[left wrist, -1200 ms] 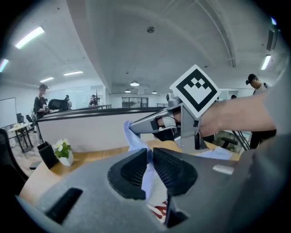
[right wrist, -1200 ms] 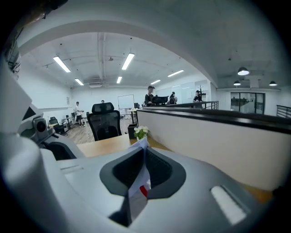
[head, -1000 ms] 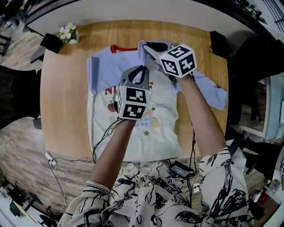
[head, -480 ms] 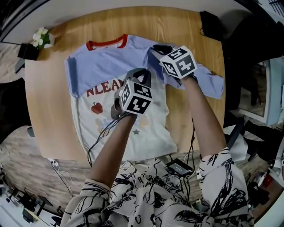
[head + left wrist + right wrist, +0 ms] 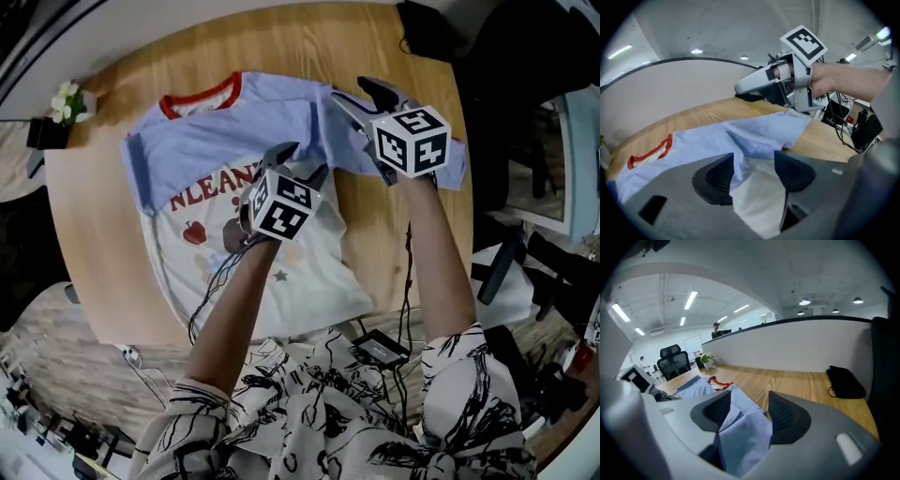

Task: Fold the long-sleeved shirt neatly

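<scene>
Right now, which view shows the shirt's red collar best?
The head view: the whole collar shows from above. The left gripper view catches part of it at the left edge; the right gripper view shows only a small, distant piece.

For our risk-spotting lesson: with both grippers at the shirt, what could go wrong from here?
1. The left gripper and right gripper have just been opening, cloth between their jaws; the shirt may snag as they withdraw.
2. The sleeve lies near the edge of the table; it might slip off.
</scene>
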The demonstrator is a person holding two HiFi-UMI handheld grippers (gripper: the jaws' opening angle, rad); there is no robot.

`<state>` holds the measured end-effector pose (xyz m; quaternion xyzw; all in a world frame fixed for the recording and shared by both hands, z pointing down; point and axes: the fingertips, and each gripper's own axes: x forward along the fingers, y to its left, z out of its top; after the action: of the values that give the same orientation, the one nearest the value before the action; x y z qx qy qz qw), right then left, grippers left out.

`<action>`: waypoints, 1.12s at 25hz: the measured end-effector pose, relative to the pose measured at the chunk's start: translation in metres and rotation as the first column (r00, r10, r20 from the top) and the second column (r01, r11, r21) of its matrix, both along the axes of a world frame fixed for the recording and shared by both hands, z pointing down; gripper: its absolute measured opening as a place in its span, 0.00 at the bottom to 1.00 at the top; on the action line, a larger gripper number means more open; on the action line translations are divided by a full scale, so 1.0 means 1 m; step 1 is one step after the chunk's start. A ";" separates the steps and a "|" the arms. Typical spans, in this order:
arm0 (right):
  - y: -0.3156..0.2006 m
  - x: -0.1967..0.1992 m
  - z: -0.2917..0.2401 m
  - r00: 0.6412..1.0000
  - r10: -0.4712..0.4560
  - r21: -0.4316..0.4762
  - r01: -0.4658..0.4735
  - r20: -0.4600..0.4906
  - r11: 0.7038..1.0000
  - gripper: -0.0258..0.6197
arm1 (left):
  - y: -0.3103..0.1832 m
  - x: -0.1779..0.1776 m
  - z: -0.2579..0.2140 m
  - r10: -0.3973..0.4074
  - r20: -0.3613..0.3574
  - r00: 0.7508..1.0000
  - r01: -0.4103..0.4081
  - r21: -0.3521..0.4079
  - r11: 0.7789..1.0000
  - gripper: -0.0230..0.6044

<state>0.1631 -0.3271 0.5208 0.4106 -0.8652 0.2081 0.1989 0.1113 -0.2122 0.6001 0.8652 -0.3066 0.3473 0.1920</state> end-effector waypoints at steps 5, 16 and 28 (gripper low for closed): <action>0.031 0.032 -0.046 0.990 0.131 0.103 -0.136 0.057 0.985 0.46 | 0.008 -0.003 -0.032 -0.003 -0.031 1.000 0.005 0.061 0.998 0.48; 0.180 0.114 -0.141 0.867 0.492 0.229 -0.495 0.072 0.838 0.48 | 0.042 -0.014 -0.202 0.060 -0.237 0.970 0.014 0.296 0.955 0.48; 0.256 0.233 -0.114 0.726 0.681 0.183 -0.685 0.092 0.706 0.48 | 0.080 0.065 -0.259 0.139 -0.244 0.960 -0.034 0.390 0.920 0.48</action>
<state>0.3962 -0.0707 0.4065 0.7176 -0.6702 0.1807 0.0571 0.1762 -0.1319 0.3413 0.9375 -0.3009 0.1695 0.0438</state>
